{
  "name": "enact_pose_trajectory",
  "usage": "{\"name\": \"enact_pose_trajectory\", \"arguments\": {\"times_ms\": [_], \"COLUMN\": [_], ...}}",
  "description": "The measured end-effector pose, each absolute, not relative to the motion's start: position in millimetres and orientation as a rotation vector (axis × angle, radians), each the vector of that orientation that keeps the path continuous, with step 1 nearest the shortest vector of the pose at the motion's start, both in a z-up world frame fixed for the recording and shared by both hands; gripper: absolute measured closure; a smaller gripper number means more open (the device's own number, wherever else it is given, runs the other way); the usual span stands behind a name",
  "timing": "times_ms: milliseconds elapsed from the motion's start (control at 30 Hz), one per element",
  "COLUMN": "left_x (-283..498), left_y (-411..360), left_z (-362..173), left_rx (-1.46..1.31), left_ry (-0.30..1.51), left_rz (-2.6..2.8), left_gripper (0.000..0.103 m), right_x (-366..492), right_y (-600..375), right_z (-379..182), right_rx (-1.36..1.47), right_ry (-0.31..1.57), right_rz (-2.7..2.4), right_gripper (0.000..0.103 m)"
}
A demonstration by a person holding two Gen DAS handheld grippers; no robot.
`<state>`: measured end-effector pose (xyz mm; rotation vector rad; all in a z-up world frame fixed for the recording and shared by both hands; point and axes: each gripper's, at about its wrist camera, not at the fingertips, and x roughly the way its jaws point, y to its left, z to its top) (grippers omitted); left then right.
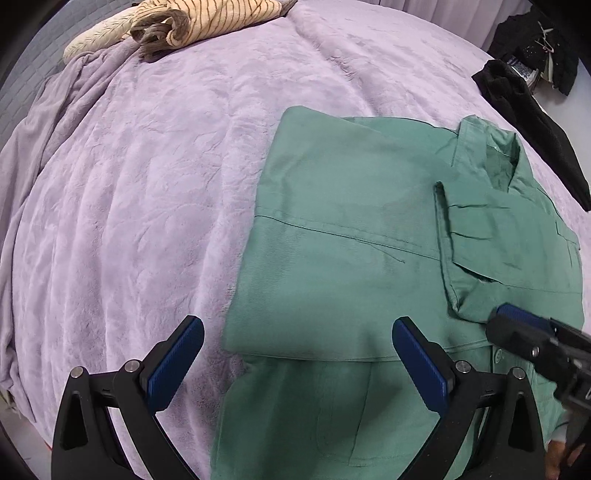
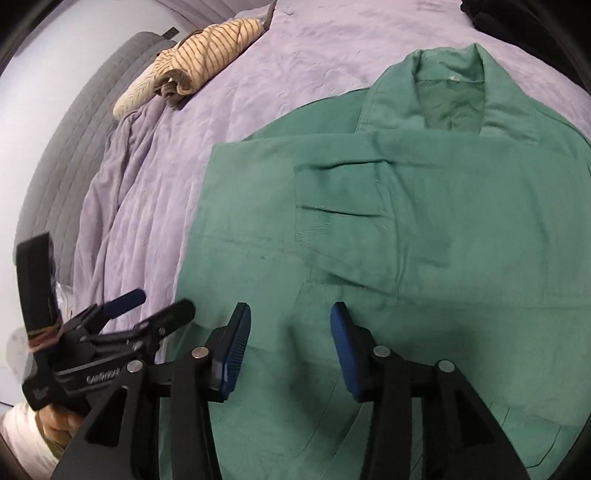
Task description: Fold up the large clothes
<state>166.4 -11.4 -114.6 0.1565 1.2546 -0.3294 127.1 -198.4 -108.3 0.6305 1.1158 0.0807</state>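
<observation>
A large green collared jacket (image 1: pixel 351 221) lies flat on the lilac bedspread (image 1: pixel 147 184), its sleeves folded in over the body and its collar at the far right. It fills the right wrist view (image 2: pixel 406 229) with the collar at the top. My left gripper (image 1: pixel 297 343) is open and empty, hovering over the jacket's lower left edge. My right gripper (image 2: pixel 290 332) is open and empty above the jacket's lower middle. The right gripper's tip shows in the left wrist view (image 1: pixel 517 325) by the folded sleeve cuff. The left gripper shows in the right wrist view (image 2: pixel 155 306) at the jacket's left edge.
A folded tan striped garment (image 1: pixel 199 22) lies at the far end of the bed, also in the right wrist view (image 2: pixel 199 62). Black clothing (image 1: pixel 532 122) lies along the bed's right edge. A grey headboard (image 2: pixel 66 158) stands at the left.
</observation>
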Motion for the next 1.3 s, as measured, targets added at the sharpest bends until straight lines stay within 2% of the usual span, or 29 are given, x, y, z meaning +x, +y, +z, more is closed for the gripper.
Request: {"name": "enact_pose_trajectory", "arguments": {"times_ms": [167,333,467,500,533,567,600,633,667,700,733,833,900,1067,1100,1133,1167,1200,1233,1300], "left_x": [171,196,210,210,210,210,211,213,216,219,222,226,227,230,230,230,228,226,223,218], "left_y": [-49,-107,-145,-151,-154,-157,-160,-162,-163,-162,-161,-163,-170,-173,-171,-168,-162,-156,-149,-142], "left_z": [-123,-137,-151,-154,-155,-154,-152,-149,-146,-139,-133,-118,-126,-145,-141,-135,-128,-119,-110,-100], "left_rx": [0.113,0.121,0.161,0.175,0.183,0.191,0.183,0.166,0.157,0.135,0.112,0.121,0.16,0.159,0.164,0.18,0.203,0.22,0.22,0.209], "left_ry": [1.295,1.304,1.302,1.297,1.288,1.279,1.273,1.275,1.284,1.28,1.266,1.198,1.203,1.213,1.221,1.22,1.203,1.165,1.129,1.132], "left_rz": [-0.483,-0.604,-0.642,-0.643,-0.643,-0.649,-0.668,-0.69,-0.69,-0.691,-0.7,-0.718,-0.712,-0.675,-0.653,-0.622,-0.588,-0.559,-0.554,-0.586], "left_gripper": [0.001,0.001,0.001,0.004,0.019,0.028,0.052,0.083,0.089,0.094,0.096,0.096,0.096,0.09,0.08,0.06,0.046,0.028,0.028,0.028], "right_x": [67,-2,-40,-44,-44,-44,-45,-40,-34,-27,-22,-11,-14,-18,-23,-29,-37,-47,-60,-91], "right_y": [-250,-359,-437,-452,-465,-474,-481,-485,-486,-483,-480,-464,-466,-480,-481,-482,-482,-481,-478,-465], "right_z": [-105,-96,-104,-111,-120,-128,-137,-147,-157,-161,-159,-132,-125,-164,-164,-162,-157,-152,-145,-130], "right_rx": [0.686,0.728,0.83,0.871,0.934,0.989,1.048,1.105,1.14,1.13,1.101,0.955,0.908,0.887,0.918,0.955,0.993,1.022,1.05,1.119], "right_ry": [1.092,0.987,0.886,0.876,0.859,0.846,0.837,0.838,0.859,0.885,0.903,0.868,0.86,0.958,0.931,0.918,0.91,0.896,0.868,0.796], "right_rz": [-0.047,-0.373,-0.575,-0.599,-0.6,-0.587,-0.561,-0.516,-0.471,-0.45,-0.436,-0.434,-0.444,-0.501,-0.499,-0.501,-0.507,-0.509,-0.51,-0.485], "right_gripper": [0.051,0.039,0.039,0.039,0.039,0.039,0.039,0.04,0.045,0.079,0.097,0.097,0.097,0.095,0.093,0.086,0.082,0.07,0.059,0.055]}}
